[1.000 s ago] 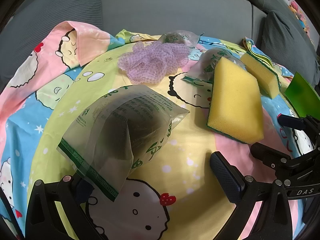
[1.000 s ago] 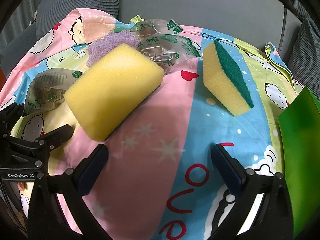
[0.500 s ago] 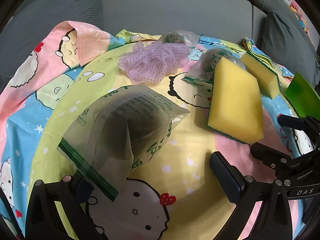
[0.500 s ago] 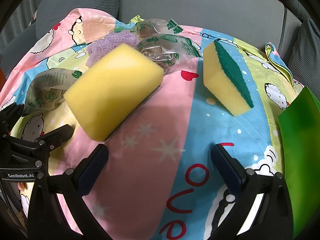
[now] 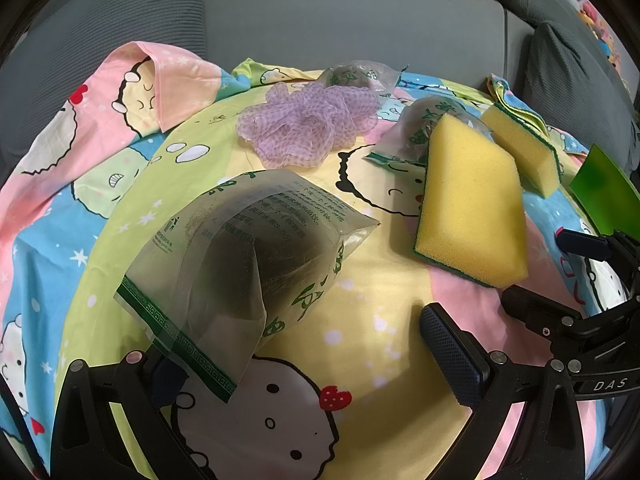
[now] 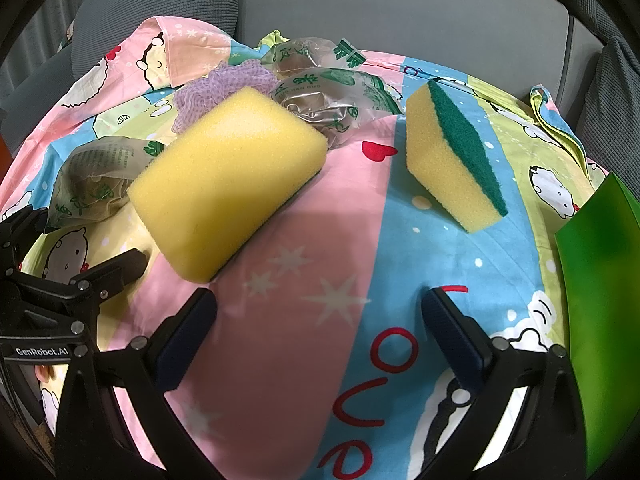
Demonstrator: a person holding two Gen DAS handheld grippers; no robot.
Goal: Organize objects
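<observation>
- Your right gripper (image 6: 318, 336) hangs wide open and empty, just short of the large yellow sponge (image 6: 228, 176).
- That sponge lies flat; the second sponge (image 6: 452, 152) lies to its right.
- It looks light and squashy: pinch across its short sides, gently.
- Your left gripper (image 5: 300, 344) is also spread, empty, its left finger under the plastic packet (image 5: 248, 256).

Soft even light, sharp centre, fisheye-bent dark edges.
</observation>
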